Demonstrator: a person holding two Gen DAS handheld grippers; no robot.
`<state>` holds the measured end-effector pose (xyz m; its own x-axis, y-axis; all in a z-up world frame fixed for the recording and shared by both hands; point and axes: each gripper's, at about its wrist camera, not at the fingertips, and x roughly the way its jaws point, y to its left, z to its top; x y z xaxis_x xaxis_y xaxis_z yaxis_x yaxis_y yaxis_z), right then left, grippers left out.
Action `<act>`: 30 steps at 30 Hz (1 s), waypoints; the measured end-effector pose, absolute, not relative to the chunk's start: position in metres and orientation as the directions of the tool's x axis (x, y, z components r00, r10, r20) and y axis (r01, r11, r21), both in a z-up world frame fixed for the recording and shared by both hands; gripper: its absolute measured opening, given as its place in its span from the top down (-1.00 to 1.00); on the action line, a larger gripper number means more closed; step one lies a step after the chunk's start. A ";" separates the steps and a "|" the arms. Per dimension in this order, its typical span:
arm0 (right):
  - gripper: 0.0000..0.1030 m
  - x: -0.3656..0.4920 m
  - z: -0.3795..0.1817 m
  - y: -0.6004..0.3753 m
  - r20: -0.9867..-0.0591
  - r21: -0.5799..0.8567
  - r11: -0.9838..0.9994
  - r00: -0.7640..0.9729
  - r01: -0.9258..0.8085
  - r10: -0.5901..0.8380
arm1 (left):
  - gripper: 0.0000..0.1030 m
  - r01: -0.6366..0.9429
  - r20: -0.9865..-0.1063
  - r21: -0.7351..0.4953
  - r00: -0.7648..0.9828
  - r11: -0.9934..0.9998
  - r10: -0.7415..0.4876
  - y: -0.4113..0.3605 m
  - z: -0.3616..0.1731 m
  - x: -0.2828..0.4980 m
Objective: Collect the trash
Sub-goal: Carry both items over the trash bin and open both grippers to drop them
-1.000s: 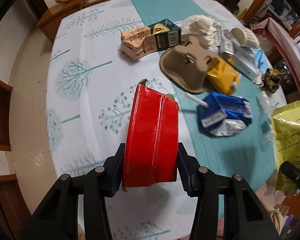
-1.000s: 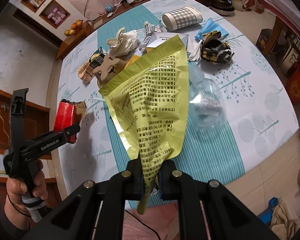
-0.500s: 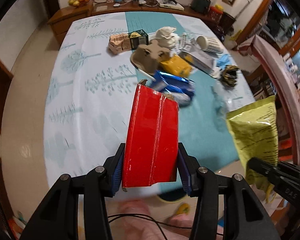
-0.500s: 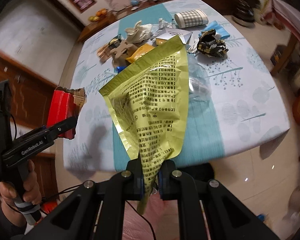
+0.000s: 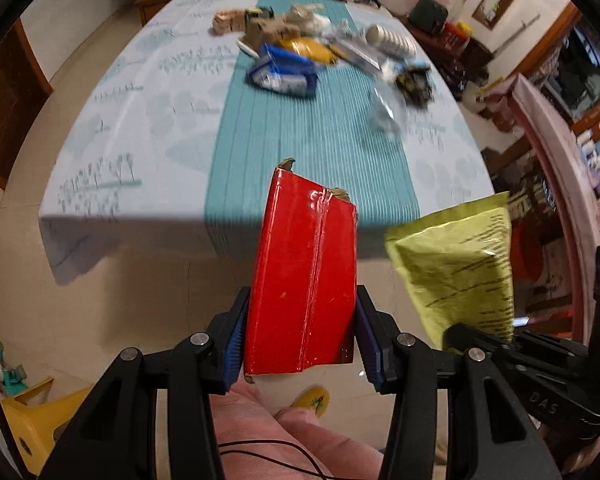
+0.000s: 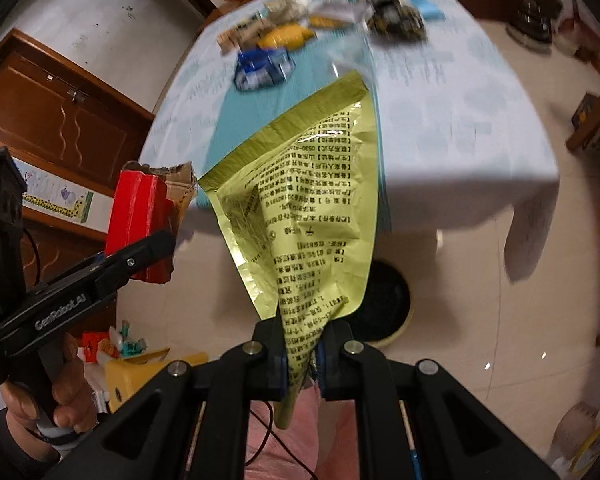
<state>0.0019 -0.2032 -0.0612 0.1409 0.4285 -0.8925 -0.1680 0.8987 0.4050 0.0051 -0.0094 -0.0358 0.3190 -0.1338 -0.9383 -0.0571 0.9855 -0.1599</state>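
Note:
My left gripper [image 5: 300,344] is shut on a torn red cardboard box [image 5: 304,276] and holds it off the table's near edge, above the floor. The box also shows in the right wrist view [image 6: 140,216]. My right gripper [image 6: 302,354] is shut on a yellow-green foil bag [image 6: 312,216] with black print, also held off the table; the bag shows in the left wrist view [image 5: 460,272]. More trash lies on the far half of the table: a blue wrapper [image 5: 284,72], a yellow packet [image 5: 308,46], a brown paper tray [image 5: 268,30] and a dark crumpled wrapper [image 5: 414,82].
The table [image 5: 148,128] has a white tree-print cloth with a teal stripe. A round black bin [image 6: 384,304] with a pale rim stands on the tiled floor under the table's edge. A yellow plastic stool [image 5: 32,420] is at lower left. Wooden cabinets [image 6: 60,120] line the left wall.
Both grippers have pulled back from the table with their loads and now hang past its near edge over the floor. The black bin has come into the right wrist view.

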 end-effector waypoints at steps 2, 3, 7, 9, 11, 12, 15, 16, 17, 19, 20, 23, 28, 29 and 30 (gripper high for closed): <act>0.81 -0.007 -0.077 -0.208 -0.895 0.415 0.898 0.111 -0.147 0.432 | 0.10 -0.044 -0.944 -0.134 0.309 0.990 -0.114 -0.018 -0.044 -0.005; 0.81 -0.012 -0.089 -0.210 -0.897 0.420 0.898 0.092 -0.131 0.433 | 0.10 -0.038 -0.948 -0.126 0.299 0.991 -0.109 -0.023 -0.050 -0.010; 0.81 -0.021 -0.129 -0.220 -0.901 0.429 0.901 0.040 -0.059 0.432 | 0.09 -0.023 -0.959 -0.114 0.264 0.993 -0.104 -0.035 -0.081 -0.018; 0.81 -0.023 -0.151 -0.224 -0.906 0.422 0.906 0.020 -0.023 0.422 | 0.09 -0.017 -0.964 -0.107 0.246 0.994 -0.099 -0.040 -0.100 -0.020; 0.81 -0.024 -0.175 -0.228 -0.911 0.411 0.911 -0.002 0.014 0.411 | 0.09 -0.011 -0.970 -0.103 0.224 0.995 -0.098 -0.043 -0.124 -0.020; 0.81 -0.025 -0.190 -0.230 -0.915 0.403 0.915 -0.014 0.035 0.404 | 0.09 -0.010 -0.972 -0.102 0.213 0.995 -0.097 -0.045 -0.137 -0.019; 0.80 -0.024 -0.233 -0.235 -0.921 0.380 0.921 -0.050 0.090 0.386 | 0.08 -0.011 -0.981 -0.097 0.170 0.995 -0.093 -0.048 -0.180 -0.016; 0.80 -0.023 -0.251 -0.236 -0.922 0.374 0.921 -0.066 0.111 0.382 | 0.08 -0.013 -0.984 -0.092 0.156 0.996 -0.089 -0.048 -0.195 -0.015; 0.79 -0.023 -0.263 -0.236 -0.922 0.369 0.921 -0.077 0.125 0.379 | 0.08 -0.015 -0.985 -0.092 0.147 0.996 -0.089 -0.049 -0.207 -0.014; 0.77 -0.023 -0.295 -0.235 -0.921 0.355 0.921 -0.108 0.159 0.374 | 0.08 -0.022 -0.988 -0.093 0.130 0.995 -0.089 -0.050 -0.234 -0.011; 0.75 -0.022 -0.311 -0.234 -0.922 0.345 0.923 -0.121 0.173 0.367 | 0.07 -0.025 -0.989 -0.091 0.117 0.996 -0.087 -0.051 -0.253 -0.009; 0.72 -0.022 -0.355 -0.228 -0.920 0.321 0.924 -0.160 0.209 0.357 | 0.07 -0.020 -0.994 -0.073 0.088 0.997 -0.071 -0.054 -0.292 -0.004; 0.61 -0.017 -0.408 -0.218 -0.918 0.296 0.928 -0.201 0.225 0.341 | 0.05 -0.023 -0.998 -0.051 0.047 0.998 -0.050 -0.051 -0.341 0.002; 0.57 -0.016 -0.419 -0.214 -0.917 0.293 0.929 -0.209 0.225 0.340 | 0.05 -0.024 -0.998 -0.049 0.043 0.999 -0.048 -0.049 -0.348 0.004; 0.55 -0.015 -0.426 -0.214 -0.917 0.289 0.931 -0.215 0.223 0.337 | 0.04 -0.024 -0.998 -0.048 0.040 0.999 -0.047 -0.046 -0.353 0.005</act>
<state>-0.0150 -0.2137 -0.4259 -0.2149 0.3367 -0.9168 0.2234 0.9307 0.2895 0.0054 -0.0457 -0.3525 0.0404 -0.0473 -0.9981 -0.0243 0.9985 -0.0483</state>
